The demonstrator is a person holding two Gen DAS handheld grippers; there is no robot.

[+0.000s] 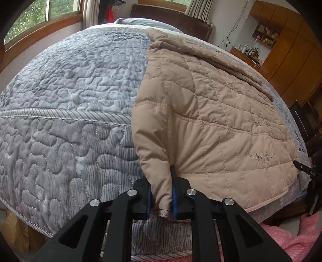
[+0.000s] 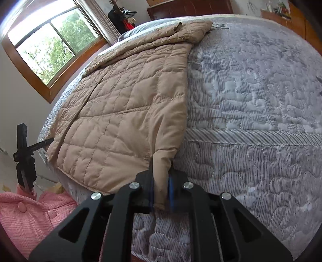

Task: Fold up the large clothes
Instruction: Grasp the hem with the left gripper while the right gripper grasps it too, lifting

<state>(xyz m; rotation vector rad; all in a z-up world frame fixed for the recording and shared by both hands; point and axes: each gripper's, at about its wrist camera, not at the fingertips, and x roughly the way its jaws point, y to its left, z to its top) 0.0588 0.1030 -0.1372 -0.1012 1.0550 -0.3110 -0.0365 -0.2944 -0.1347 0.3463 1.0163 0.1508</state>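
A beige quilted jacket (image 1: pixel 205 112) lies flat on the grey quilted bedspread (image 1: pixel 66 96), its hem at the bed's near edge. My left gripper (image 1: pixel 162 193) is shut on the jacket's near left hem corner. In the right wrist view the jacket (image 2: pixel 120 112) lies left of centre, and my right gripper (image 2: pixel 161 191) is shut on its near right hem corner. Each gripper shows in the other's view: the right one at the jacket's far hem corner (image 1: pixel 308 171), the left one at the left edge (image 2: pixel 24 149).
The bedspread (image 2: pixel 251 104) covers the whole bed. A pillow (image 1: pixel 140 22) and dark headboard (image 1: pixel 171 18) stand at the far end. A window (image 2: pixel 52 46) is on the left wall, wooden cabinets (image 1: pixel 291 56) on the right. My pink clothing (image 2: pixel 30 217) is below the bed edge.
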